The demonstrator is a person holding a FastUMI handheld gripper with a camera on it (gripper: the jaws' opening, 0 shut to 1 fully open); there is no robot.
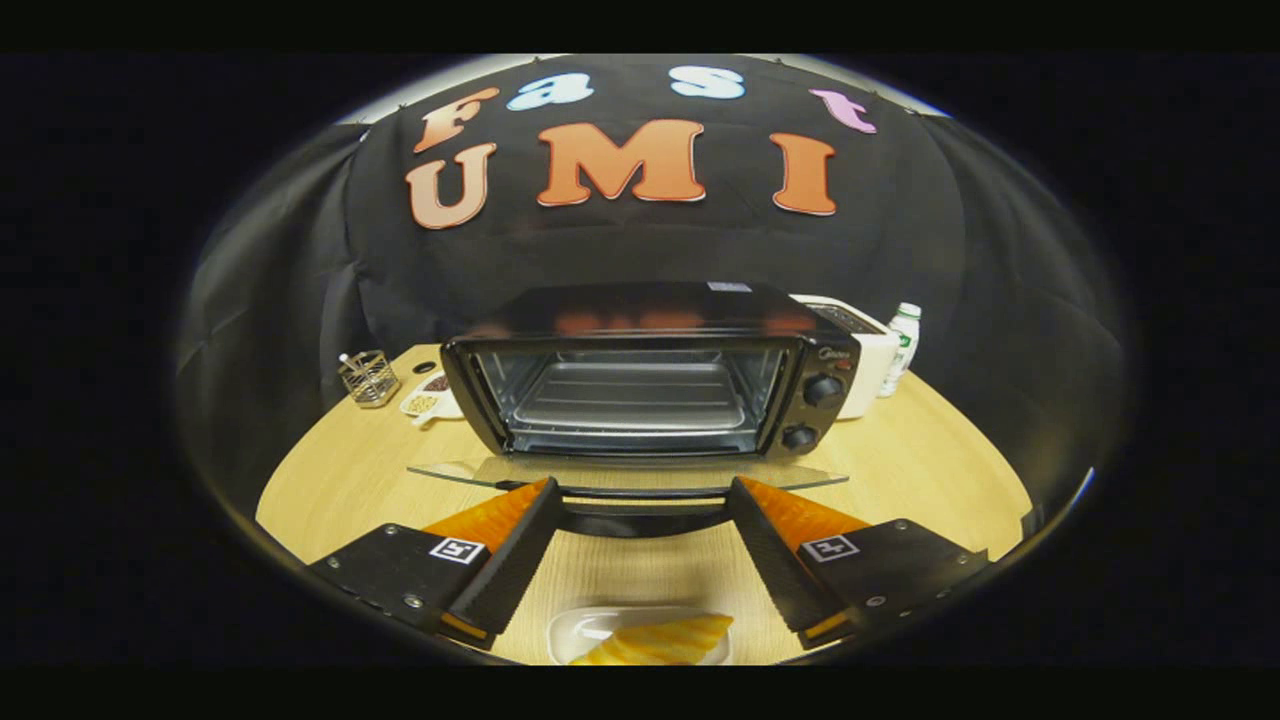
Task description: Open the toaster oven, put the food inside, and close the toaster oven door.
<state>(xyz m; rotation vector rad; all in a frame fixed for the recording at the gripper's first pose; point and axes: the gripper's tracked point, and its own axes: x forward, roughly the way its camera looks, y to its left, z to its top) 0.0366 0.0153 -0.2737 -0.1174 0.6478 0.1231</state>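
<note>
toaster oven [650, 375] sits at 12 o'clock on the counter [900, 470], its glass door [630, 473] already dropped flat toward the gripper, cavity and wire rack [630, 395] exposed. gripper [640, 545] wide apart, holding nothing; fingertips flank the door's front edge and its handle [640, 520] without touching, as far as i can tell.

food [660, 640], a yellow-orange piece, lies in a small white dish [590, 628] at 6 o'clock, between the fingers but nearer the camera than their tips.

judgement: opening is done; step in hand is picking up the food. to do it well:
- back off and tip down so the fingertips reach the dish; at present they are beyond it.
- centre the piece between the fingers, close across its narrow side, and squeeze gently, since it looks soft.
- lift clear of the dish rim before travelling to 12 o'clock.
- carry high over the open door, then set down on the rack mid-cavity.

clutter: wire holder [368, 377] and snack dish [428, 397] at 10 o'clock, white appliance [868, 365] and bottle [902, 345] at 2 o'clock, all clear of the path.
</note>
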